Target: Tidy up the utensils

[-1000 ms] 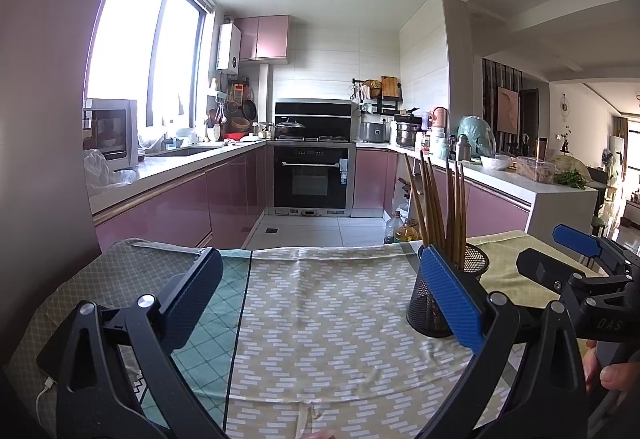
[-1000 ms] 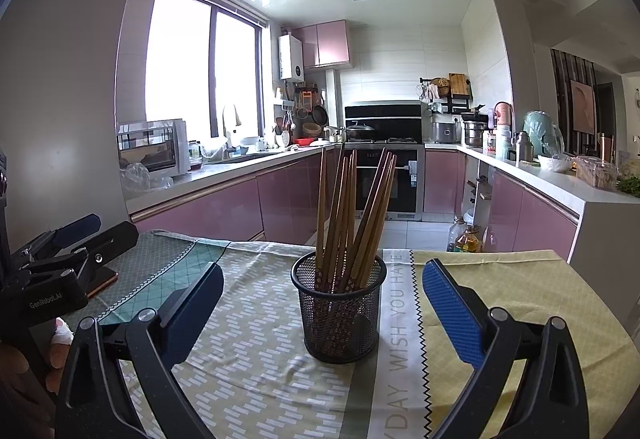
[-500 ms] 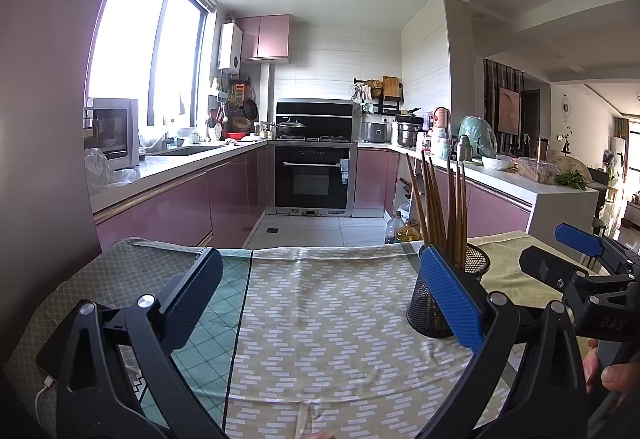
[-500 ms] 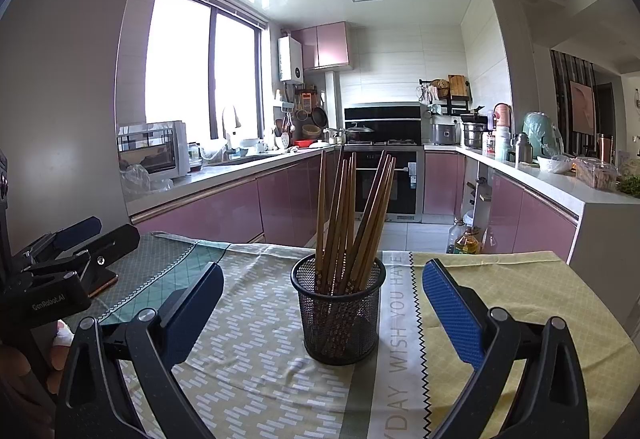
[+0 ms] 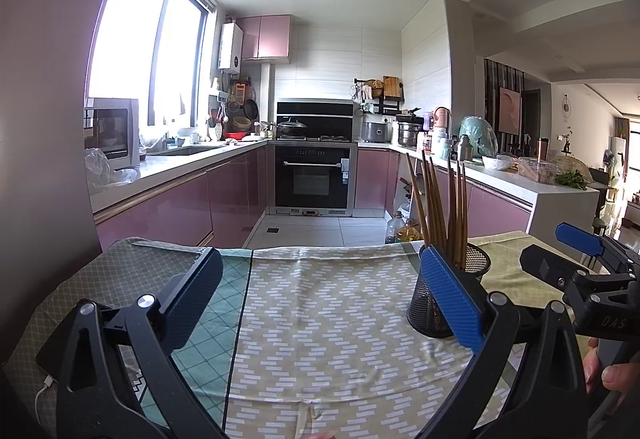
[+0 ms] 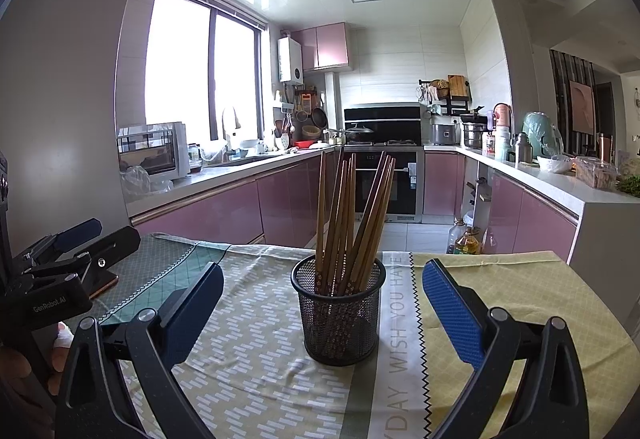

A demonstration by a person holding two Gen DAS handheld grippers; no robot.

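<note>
A black wire-mesh cylindrical holder (image 6: 339, 313) stands upright at centre frame in the right wrist view on the patterned green and yellow tablecloth (image 6: 256, 355), with a bundle of brown wooden chopsticks (image 6: 348, 215) leaning inside it. The right gripper (image 6: 322, 315) frames the holder with its blue-padded fingers spread wide, holding nothing. The left gripper (image 5: 320, 303) is equally wide apart and empty over bare cloth, the holder at its right edge.

Background: patterned tablecloth (image 6: 256, 367) with printed lettering covers the table. Pink cabinets (image 5: 168, 207) run along both sides under a white countertop (image 6: 560, 181). Built-in oven (image 5: 312, 179) at far wall, wok (image 5: 292, 127) on the hob above. Microwave (image 6: 154, 151) left by the window (image 5: 140, 51). Oil bottles (image 6: 464, 239) on floor.
</note>
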